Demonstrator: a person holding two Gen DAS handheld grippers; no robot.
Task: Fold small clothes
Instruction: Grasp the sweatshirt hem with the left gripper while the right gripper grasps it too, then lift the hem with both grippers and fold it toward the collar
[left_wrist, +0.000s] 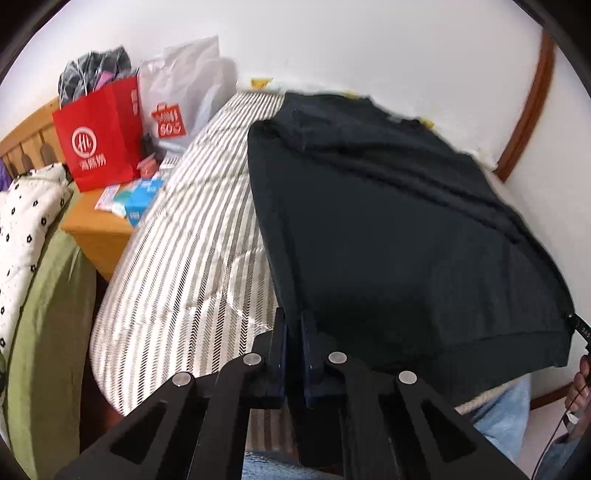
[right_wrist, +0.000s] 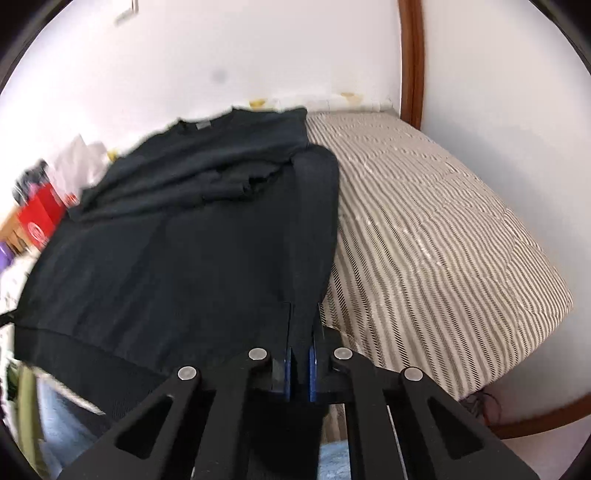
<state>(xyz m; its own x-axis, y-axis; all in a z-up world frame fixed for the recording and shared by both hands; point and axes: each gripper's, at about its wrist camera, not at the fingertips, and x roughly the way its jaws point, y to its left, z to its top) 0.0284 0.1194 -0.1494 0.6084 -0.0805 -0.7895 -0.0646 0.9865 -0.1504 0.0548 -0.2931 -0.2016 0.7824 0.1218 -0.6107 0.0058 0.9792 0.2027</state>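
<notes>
Left wrist view: dark sweater (left_wrist: 388, 221) lies flat on the striped mattress (left_wrist: 192, 229), long axis running from hem, nearest both hands, to collar at the wall. Left gripper (left_wrist: 293, 325) is clamped on the hem's left corner; right gripper (right_wrist: 300, 343) pinches the right corner, beside the folded-in sleeve. Both equally near. Soft ribbed knit, limp. Beyond the sweater's left edge: red paper bag (left_wrist: 99, 140) on a wooden nightstand (left_wrist: 96, 229).
</notes>
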